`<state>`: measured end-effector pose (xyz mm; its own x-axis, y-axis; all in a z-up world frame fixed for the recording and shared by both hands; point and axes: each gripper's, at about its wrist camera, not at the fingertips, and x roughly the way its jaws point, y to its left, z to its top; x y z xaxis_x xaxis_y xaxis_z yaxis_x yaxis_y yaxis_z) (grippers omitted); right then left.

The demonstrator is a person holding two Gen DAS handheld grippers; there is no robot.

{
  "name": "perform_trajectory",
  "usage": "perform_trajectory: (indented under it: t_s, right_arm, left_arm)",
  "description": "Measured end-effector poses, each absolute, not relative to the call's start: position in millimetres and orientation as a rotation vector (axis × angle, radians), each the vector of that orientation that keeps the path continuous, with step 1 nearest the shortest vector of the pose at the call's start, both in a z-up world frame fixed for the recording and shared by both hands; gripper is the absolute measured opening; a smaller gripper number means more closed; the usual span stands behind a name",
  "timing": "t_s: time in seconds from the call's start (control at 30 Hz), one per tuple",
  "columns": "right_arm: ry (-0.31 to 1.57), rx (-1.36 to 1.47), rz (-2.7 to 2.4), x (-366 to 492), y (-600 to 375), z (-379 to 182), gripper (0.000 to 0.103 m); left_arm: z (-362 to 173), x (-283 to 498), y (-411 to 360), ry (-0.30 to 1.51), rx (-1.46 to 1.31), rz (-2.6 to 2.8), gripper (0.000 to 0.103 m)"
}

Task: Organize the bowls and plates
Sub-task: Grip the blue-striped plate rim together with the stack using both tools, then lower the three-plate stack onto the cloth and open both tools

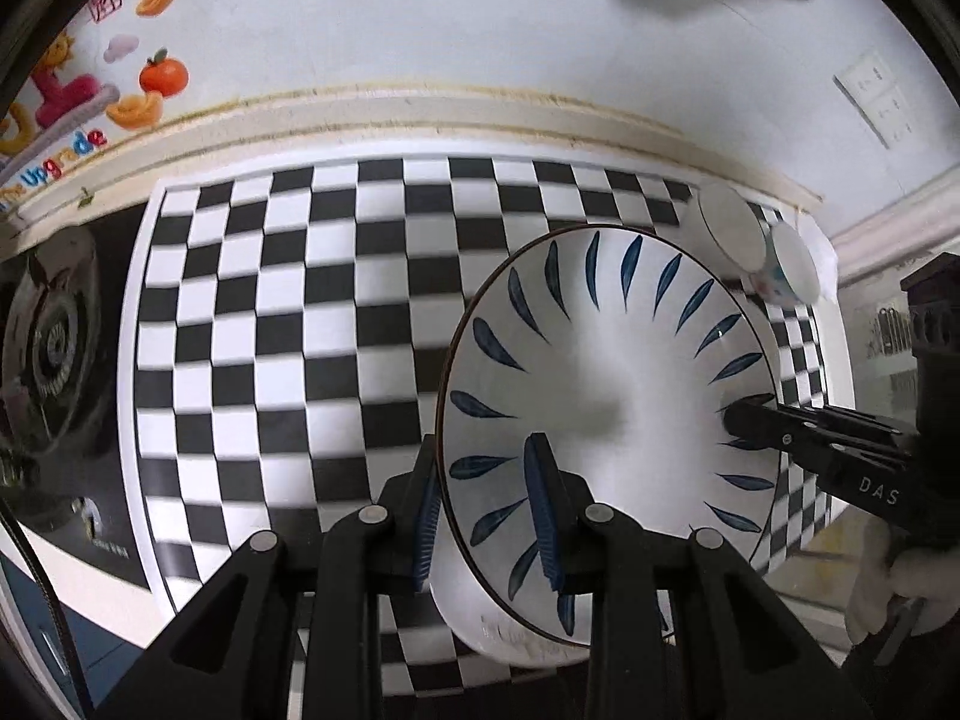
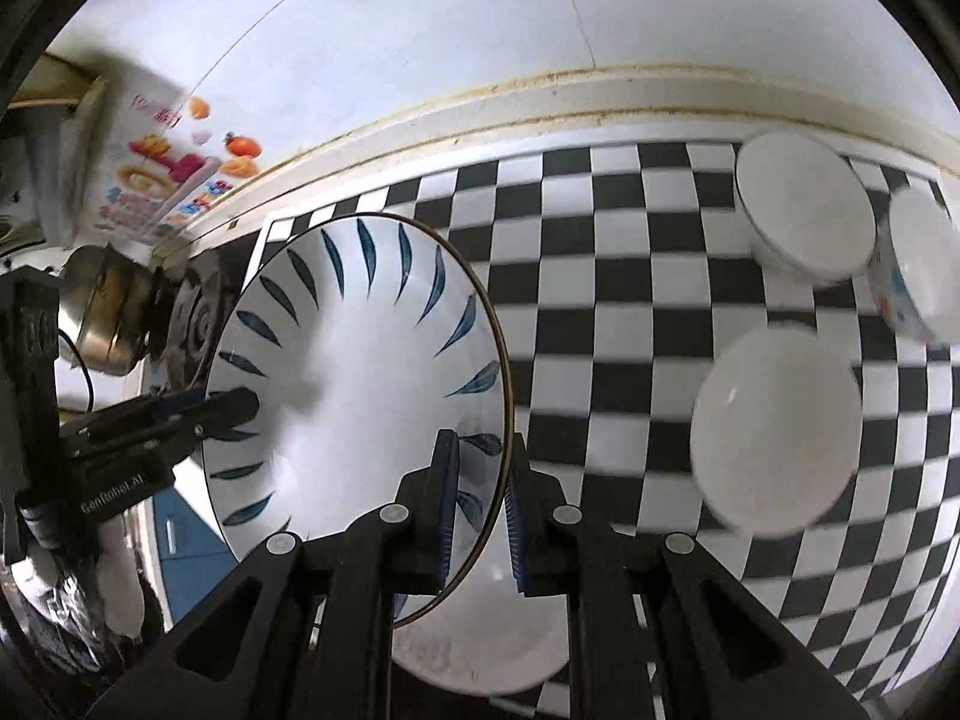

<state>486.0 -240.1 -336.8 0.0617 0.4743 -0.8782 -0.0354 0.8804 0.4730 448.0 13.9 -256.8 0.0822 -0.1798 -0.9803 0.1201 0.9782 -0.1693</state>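
Left gripper point(image 1: 489, 516) and right gripper point(image 2: 483, 510) each pinch opposite rims of a leaf-patterned bowl point(image 1: 606, 396) above the checkered mat point(image 1: 300, 312) on the bench. Beyond, three smaller bowls point(image 2: 777, 420) sit near the wall point(image 2: 420, 30).

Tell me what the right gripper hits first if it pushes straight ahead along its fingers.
Nothing new: the right gripper already clamps the leaf-patterned bowl by its rim. Beyond lies the checkered mat, though depth is unclear.
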Motion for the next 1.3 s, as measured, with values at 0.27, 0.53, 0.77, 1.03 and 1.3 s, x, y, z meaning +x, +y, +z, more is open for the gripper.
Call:
perform_trajectory:
  t_s: [0.27,0.53,0.77,1.03,1.3]
  right_arm:
    - [1.534,0.378,0.398,424,-245,-364,0.016]
    - [1.596,0.393,0.392,392,-243,-391,0.016]
    - [1.620,0.377,0.387,388,-239,-405,0.016]
    - [1.645,0.349,0.384,386,-231,-419,0.016]
    - [1.669,0.319,0.387,385,-226,-430,0.016]
  left_arm:
    - [-284,408,8,1.548,-0.020,-0.221,0.024]
    - [-306,389,9,1.604,-0.012,-0.212,0.024]
    - [-320,384,11,1.627,-0.004,-0.199,0.024]
    - [-338,379,12,1.663,-0.007,-0.178,0.024]
    - [-353,380,7,1.691,-0.004,-0.166,0.024]
